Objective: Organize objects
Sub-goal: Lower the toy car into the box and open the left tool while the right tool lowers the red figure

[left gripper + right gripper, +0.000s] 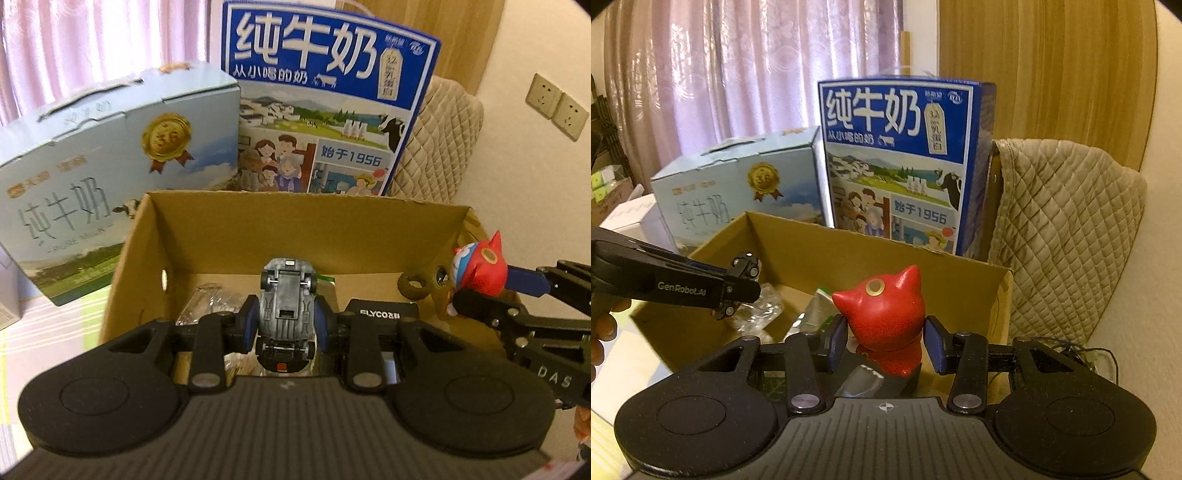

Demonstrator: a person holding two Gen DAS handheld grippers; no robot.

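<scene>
My left gripper (286, 325) is shut on a grey toy car (287, 306), held underside up over the open cardboard box (295, 214). My right gripper (886, 345) is shut on a red cat-eared figurine (886, 317), held above the box's near right edge (1004, 295). The figurine (478, 267) and right gripper (517, 295) also show at the right in the left wrist view. The left gripper (738, 291) with the car (746, 264) shows at the left in the right wrist view.
Inside the box lie clear plastic wrap (207, 301), a black FLYCO item (380, 314) and a green-edged packet (822, 306). Behind the box stand a pale blue milk carton (110, 177) and a tall blue one (325, 103). A quilted chair (1063, 229) is at right.
</scene>
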